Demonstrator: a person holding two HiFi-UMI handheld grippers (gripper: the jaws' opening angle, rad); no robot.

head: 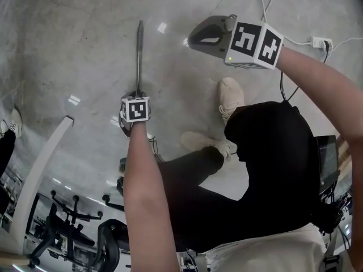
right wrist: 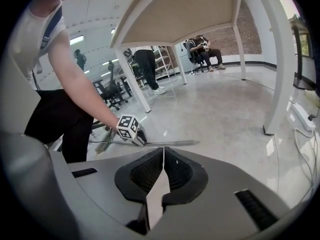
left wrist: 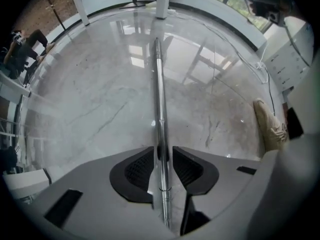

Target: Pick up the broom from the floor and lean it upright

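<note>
The broom lies flat on the grey floor, its metal handle running away from me. My left gripper points straight down at the near part of that handle. In the left gripper view the handle passes between the open jaws of the left gripper, with a narrow gap on each side. From the right gripper view I see the broom's bristles beside the left gripper. My right gripper hangs above the floor to the right, away from the broom; in its own view the right gripper is shut on nothing.
My two shoes stand just right of the broom. A white cable and power strip lie at the far right. A white table leg slants at the left, with exercise gear below. People stand and sit in the background.
</note>
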